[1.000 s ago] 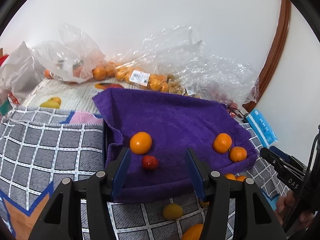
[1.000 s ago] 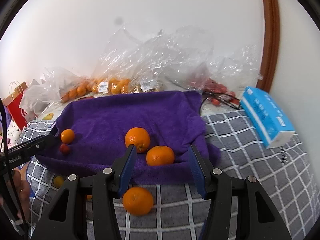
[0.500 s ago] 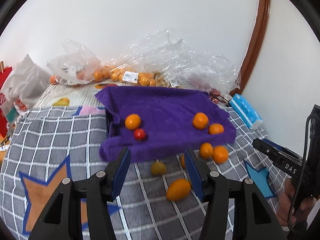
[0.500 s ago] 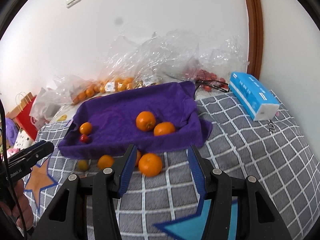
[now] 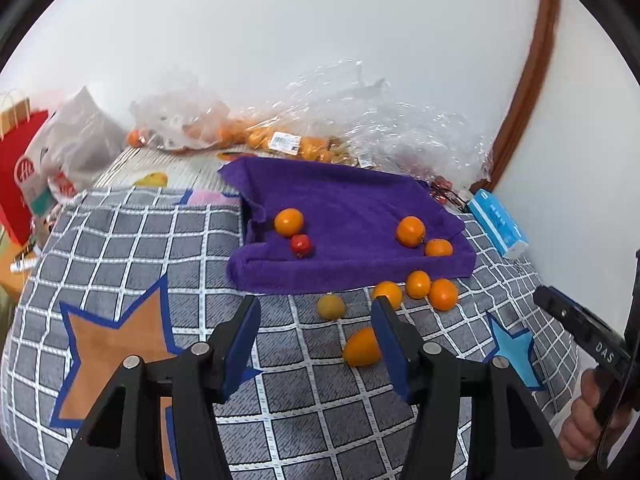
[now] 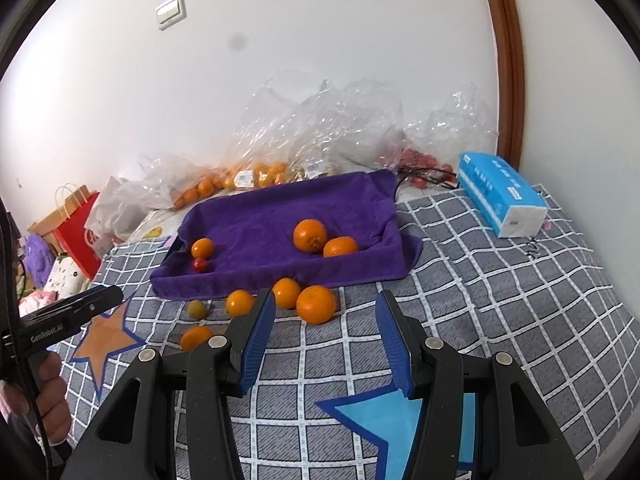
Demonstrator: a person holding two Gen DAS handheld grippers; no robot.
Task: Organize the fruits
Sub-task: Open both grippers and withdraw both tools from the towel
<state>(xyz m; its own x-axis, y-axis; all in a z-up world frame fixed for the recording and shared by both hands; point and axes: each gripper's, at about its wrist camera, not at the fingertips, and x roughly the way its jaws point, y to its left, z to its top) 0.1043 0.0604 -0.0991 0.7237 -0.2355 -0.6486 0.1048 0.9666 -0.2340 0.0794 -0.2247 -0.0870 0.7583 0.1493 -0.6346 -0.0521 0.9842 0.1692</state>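
Note:
A tray draped in a purple towel (image 5: 352,204) (image 6: 280,208) sits on the checked blanket. On it lie three oranges (image 5: 288,222) (image 6: 310,235) and a small red fruit (image 5: 301,243) (image 6: 200,265). In front of the tray, on the blanket, lie several loose oranges (image 5: 443,293) (image 6: 316,304), a yellow-green fruit (image 5: 331,306) (image 6: 197,309) and an oval orange fruit (image 5: 361,347) (image 6: 195,337). My left gripper (image 5: 316,340) hovers near the blanket, jaws opening, nothing between them. My right gripper (image 6: 326,336) is open and empty, just short of the loose oranges.
Clear plastic bags of oranges (image 5: 280,140) (image 6: 248,172) and red fruit lie along the white wall behind the tray. A blue tissue pack (image 6: 500,196) (image 5: 498,222) lies to the right. A red paper bag (image 5: 20,168) stands at far left. A hand (image 6: 48,392) holds each gripper.
Both grippers have drawn back from the tray and risen a little, so the loose fruit on the blanket is now ahead of them. The left jaws stand slightly wider.

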